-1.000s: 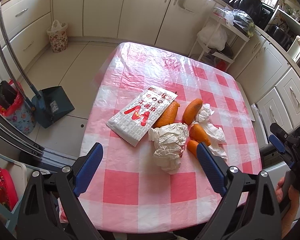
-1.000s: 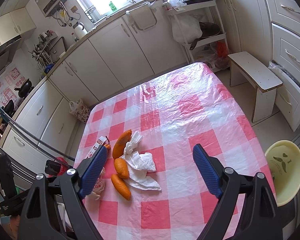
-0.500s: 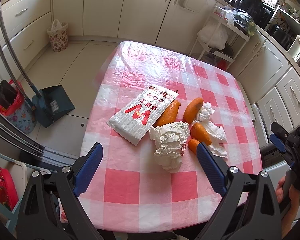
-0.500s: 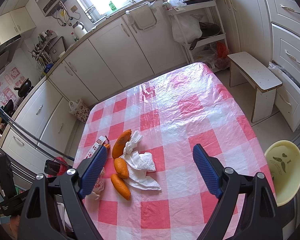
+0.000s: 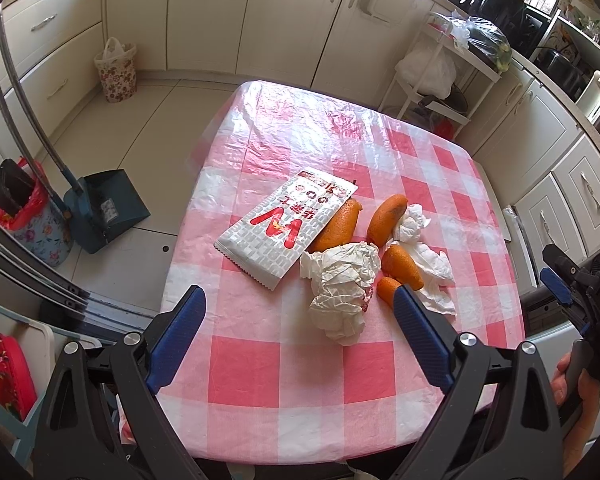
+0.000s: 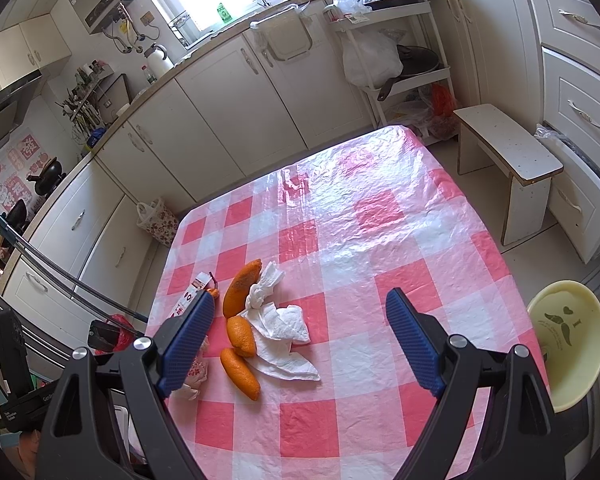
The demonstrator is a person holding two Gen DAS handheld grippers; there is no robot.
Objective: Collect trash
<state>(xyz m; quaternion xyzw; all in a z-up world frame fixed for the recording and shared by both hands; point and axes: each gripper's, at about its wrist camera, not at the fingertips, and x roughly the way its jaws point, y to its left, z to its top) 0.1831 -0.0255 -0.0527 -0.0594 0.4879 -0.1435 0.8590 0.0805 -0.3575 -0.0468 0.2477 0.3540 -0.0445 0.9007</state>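
Both grippers, left and right, hang spread wide and empty above the checked table; orange peels lie beside its crumpled paper.

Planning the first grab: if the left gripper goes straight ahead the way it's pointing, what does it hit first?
Most likely the crumpled white paper wrapper, which lies between the open left gripper's blue fingers, nearer than the orange peels. Depth is unclear; it could meet the pink checked tablecloth just short of it.

wrapper left of peels, tissues right, on table
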